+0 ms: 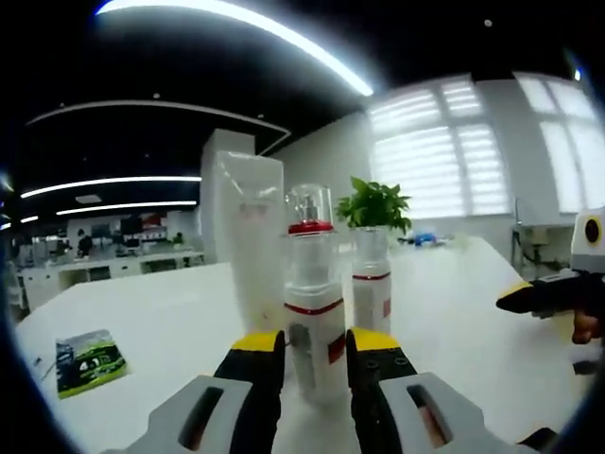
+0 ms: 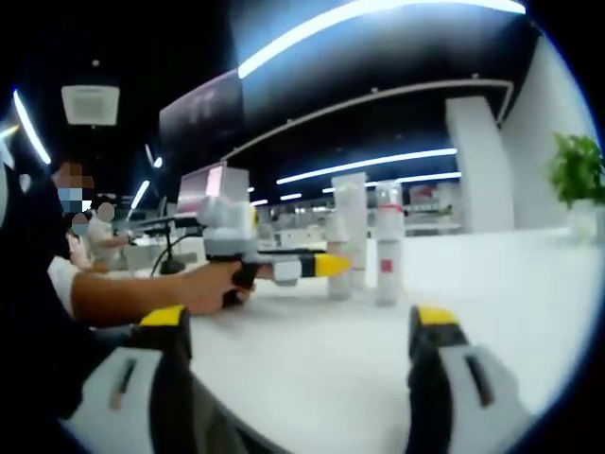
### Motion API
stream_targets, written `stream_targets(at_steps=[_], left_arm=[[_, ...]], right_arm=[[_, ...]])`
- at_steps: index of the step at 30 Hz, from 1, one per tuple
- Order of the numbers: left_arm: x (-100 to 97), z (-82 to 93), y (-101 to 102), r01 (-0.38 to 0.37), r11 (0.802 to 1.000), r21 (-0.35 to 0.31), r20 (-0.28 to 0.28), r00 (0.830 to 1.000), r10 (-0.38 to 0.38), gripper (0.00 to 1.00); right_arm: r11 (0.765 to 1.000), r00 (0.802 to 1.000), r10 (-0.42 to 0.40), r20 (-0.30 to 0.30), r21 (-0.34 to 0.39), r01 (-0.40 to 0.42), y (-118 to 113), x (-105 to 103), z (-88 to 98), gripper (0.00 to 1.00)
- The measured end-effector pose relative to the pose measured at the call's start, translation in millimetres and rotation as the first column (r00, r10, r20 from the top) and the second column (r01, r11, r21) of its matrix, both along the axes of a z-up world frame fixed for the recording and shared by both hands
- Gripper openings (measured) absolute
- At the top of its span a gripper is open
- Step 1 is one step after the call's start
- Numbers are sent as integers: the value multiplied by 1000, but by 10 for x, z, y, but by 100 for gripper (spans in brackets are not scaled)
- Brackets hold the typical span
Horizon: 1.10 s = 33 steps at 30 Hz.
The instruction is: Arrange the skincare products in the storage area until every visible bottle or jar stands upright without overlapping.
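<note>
A white pump bottle (image 1: pixel 315 284) with red bands and a clear cap stands upright on the white table (image 1: pixel 454 312), right between my left gripper's (image 1: pixel 315 342) yellow-tipped jaws, which press against its sides. A tall white tube (image 1: pixel 248 241) stands just to its left. A second red-banded bottle (image 1: pixel 371 288) stands behind on the right. From the right gripper view the same group stands mid-table: tube (image 2: pixel 352 222), one bottle (image 2: pixel 388 246), and another (image 2: pixel 337 279) at the left gripper's (image 2: pixel 326 265) tip. My right gripper (image 2: pixel 302 326) is open and holds nothing; it also shows (image 1: pixel 544 295) at the right edge of the left gripper view.
A potted green plant (image 1: pixel 375 203) (image 2: pixel 579 170) stands farther back on the table. A green printed packet (image 1: pixel 88 359) lies flat at the near left. A person's forearm (image 2: pixel 132 291) holds the left gripper. Office desks and a monitor (image 2: pixel 203 189) lie beyond.
</note>
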<state>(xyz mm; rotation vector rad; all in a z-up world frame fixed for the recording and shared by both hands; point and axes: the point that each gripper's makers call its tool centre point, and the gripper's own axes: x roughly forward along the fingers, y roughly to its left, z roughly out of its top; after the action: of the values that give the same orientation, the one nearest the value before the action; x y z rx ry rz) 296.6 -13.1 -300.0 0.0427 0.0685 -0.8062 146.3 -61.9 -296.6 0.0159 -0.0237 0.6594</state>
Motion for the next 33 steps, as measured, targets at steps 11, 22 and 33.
stream_targets(at_steps=[11, 22, 33], left_arm=[[-19, -8, 10, 8, 1000, 0, -7, 1000, -8, 27], [-136, 28, 81, 23, 999, -39, -40, 999, -25, 44], [-272, 105, 421, 15, 996, -85, -58, 998, -20, 52]], right_arm=[[1000, 1000, 4, 2, 3, -4, 12, -2, 7, 95], [999, 1000, 0, 12, -34, 1, 61, 37, 78, 95], [996, 1000, 0, 14, -94, 1, 103, 127, 175, 90]])
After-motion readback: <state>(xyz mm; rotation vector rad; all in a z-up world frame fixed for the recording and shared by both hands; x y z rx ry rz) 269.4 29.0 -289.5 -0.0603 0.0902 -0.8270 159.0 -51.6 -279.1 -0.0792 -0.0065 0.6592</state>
